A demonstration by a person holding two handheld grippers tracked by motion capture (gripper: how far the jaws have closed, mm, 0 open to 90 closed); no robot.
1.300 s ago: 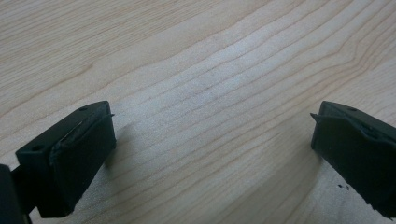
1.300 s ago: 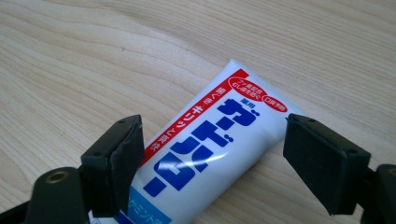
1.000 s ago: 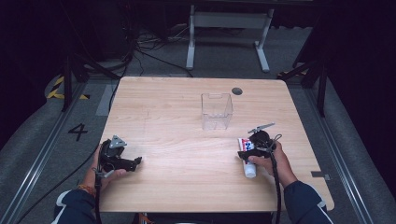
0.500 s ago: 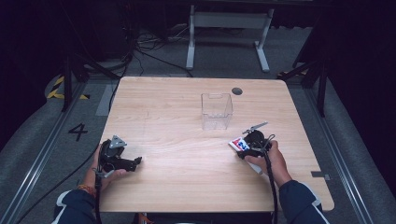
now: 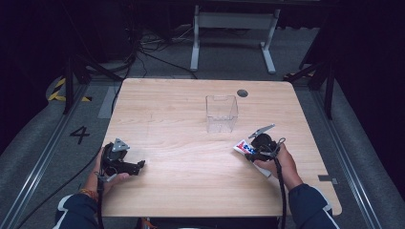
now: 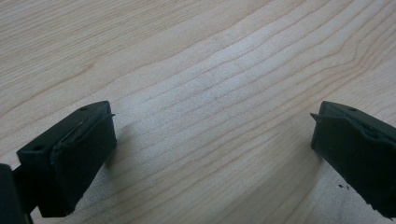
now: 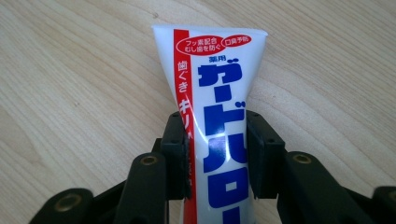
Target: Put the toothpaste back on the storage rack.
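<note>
Fingers of the right gripper [image 7: 212, 154] have just closed, pinching the toothpaste tube [image 7: 219, 116]; left gripper [image 6: 210, 154] fingers spread.

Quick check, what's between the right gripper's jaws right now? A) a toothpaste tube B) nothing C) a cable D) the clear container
A: in the right gripper view the right gripper has both pads pressed against the sides of the white toothpaste tube.

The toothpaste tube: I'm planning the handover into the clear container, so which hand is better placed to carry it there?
Right. The right gripper has just been closing, and now clamps the toothpaste tube, near the clear container. The left gripper rests open and empty across the table.
</note>
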